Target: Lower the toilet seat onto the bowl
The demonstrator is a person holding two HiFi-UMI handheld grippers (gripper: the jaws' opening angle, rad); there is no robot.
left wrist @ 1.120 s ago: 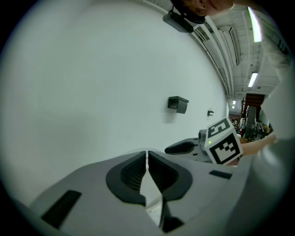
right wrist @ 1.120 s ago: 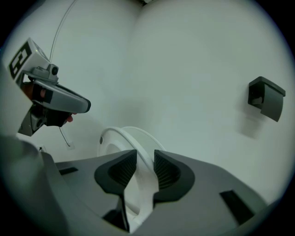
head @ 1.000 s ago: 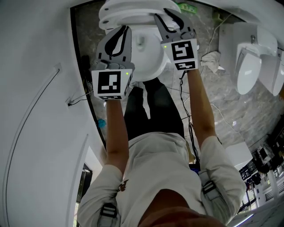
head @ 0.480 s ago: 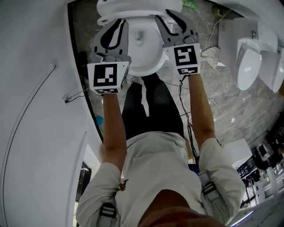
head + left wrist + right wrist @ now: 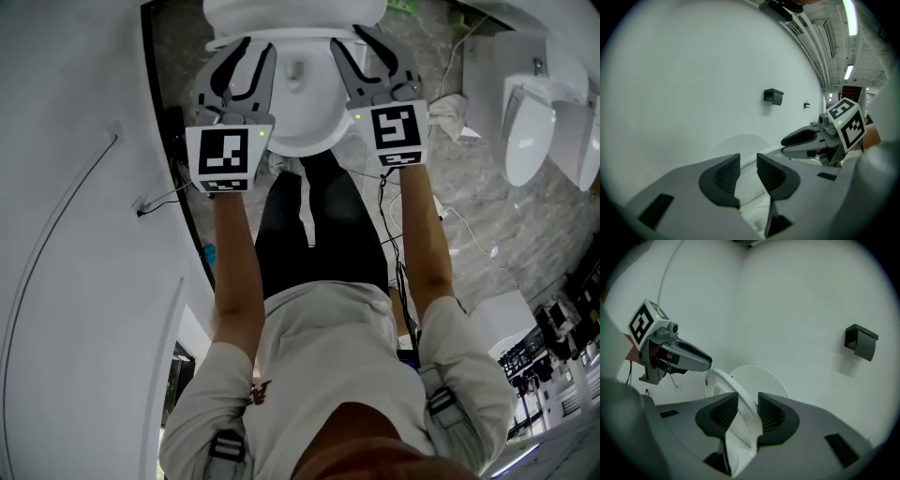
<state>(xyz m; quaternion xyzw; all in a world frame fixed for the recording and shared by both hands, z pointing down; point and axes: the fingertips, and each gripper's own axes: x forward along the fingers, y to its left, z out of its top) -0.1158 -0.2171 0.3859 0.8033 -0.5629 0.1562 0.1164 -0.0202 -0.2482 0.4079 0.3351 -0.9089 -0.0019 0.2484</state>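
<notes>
In the head view the white toilet bowl (image 5: pixel 305 122) lies at the top, with the raised lid (image 5: pixel 291 11) behind it. My right gripper (image 5: pixel 361 47) reaches in on the bowl's right side. In the right gripper view the white toilet seat (image 5: pixel 725 380) stands tilted and edge-on, part-way down, in front of the round lid (image 5: pixel 764 378). Its rim runs between the pads of my right gripper (image 5: pixel 747 401), which close on it; these jaws have just been opening slightly. My left gripper (image 5: pixel 253 56) (image 5: pixel 748 161) hovers at the bowl's left, open with nothing in it.
A white wall (image 5: pixel 75 234) is close on the left. A black holder (image 5: pixel 860 342) is fixed to the wall. Urinals (image 5: pixel 525 122) stand to the right. A crumpled cloth (image 5: pixel 450 127) and cables (image 5: pixel 469 234) lie on the marble floor.
The right gripper has drawn back toward me with the seat rim between its jaws. The left gripper has shifted up the picture along the bowl's left side.
</notes>
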